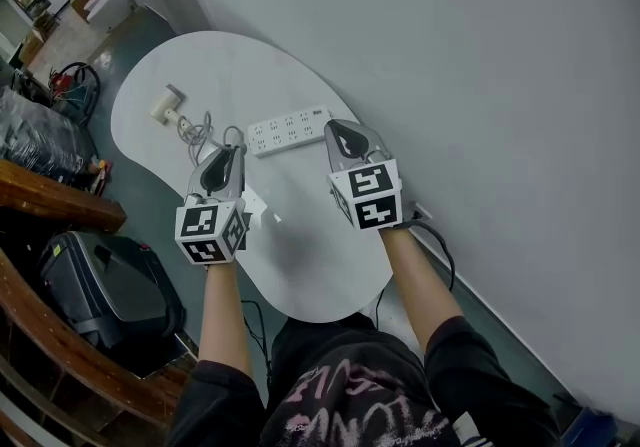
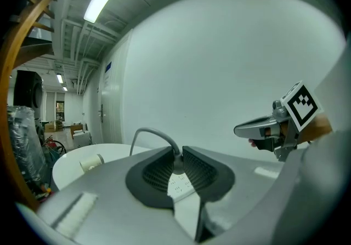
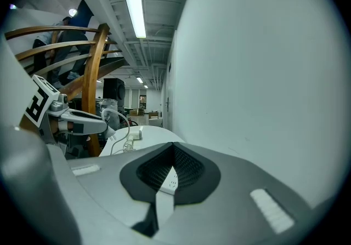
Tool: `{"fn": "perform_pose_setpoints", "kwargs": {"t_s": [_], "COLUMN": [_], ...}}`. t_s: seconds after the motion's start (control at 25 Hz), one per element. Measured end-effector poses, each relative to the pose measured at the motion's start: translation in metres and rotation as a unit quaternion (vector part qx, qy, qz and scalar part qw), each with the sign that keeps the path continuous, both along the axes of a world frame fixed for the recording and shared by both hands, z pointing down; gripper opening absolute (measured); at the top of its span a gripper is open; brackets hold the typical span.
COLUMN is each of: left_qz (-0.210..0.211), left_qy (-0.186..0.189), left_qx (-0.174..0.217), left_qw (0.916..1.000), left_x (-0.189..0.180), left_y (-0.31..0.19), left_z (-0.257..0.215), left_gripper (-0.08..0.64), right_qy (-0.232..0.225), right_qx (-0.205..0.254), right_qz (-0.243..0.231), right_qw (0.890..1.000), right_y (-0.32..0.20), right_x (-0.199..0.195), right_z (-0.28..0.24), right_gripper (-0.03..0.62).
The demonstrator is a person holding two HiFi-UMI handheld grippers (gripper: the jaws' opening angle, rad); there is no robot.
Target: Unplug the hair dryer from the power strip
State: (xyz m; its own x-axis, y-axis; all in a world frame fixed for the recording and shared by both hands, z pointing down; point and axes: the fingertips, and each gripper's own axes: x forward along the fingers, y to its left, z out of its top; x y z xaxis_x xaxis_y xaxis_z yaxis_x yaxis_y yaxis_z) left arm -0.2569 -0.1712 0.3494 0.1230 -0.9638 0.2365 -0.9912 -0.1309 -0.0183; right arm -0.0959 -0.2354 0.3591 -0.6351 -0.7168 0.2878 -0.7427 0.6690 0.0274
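- Desk (image 1: 320, 265): white, rounded, set against a pale wall.
- Hair dryer (image 1: 166, 104): lies on its side near the far left end of the desk, well apart from both grippers. It also shows in the left gripper view (image 2: 90, 161) and the right gripper view (image 3: 135, 135).
- Cord (image 1: 195, 127): grey. It lies in a loose tangle just beside the hair dryer and runs towards the left gripper.
- Power strip (image 1: 288, 130): white and long, flat on the desk between the two gripper tips. Its socket faces point up. Head view shows no cord running into it.
- Left gripper (image 1: 234, 151): held above the desk, near the strip's left end. Jaws are closed on the plug (image 2: 176, 165), and the cord arcs up and away to the left from the pinch. The plug is apart from the strip, which shows beyond the jaws (image 2: 178, 185).
- Right gripper (image 1: 338, 129): held above the desk, near the strip's right end. Jaws are together with only a thin slit between them, gripping nothing. The strip shows through the slit (image 3: 167, 181).
- Black case (image 1: 105, 285): on the floor left of the desk, closed, contents not visible.
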Motion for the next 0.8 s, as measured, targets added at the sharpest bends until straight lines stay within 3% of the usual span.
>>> {"fn": "perform_pose_setpoints", "kwargs": {"t_s": [0.8], "left_qz": [-0.034], "left_qy": [0.005], "left_qx": [0.057], "left_qw": [0.9978], "left_x": [0.015], "left_y": [0.06], "left_z": [-0.051], "left_gripper": [0.054], "right_qy": [-0.046], "right_qx": [0.051], "right_qz": [-0.004], "right_qw": [0.998], "right_y": [0.048], "right_x": [0.03], "right_z": [-0.063], "right_gripper": [0.02]}}
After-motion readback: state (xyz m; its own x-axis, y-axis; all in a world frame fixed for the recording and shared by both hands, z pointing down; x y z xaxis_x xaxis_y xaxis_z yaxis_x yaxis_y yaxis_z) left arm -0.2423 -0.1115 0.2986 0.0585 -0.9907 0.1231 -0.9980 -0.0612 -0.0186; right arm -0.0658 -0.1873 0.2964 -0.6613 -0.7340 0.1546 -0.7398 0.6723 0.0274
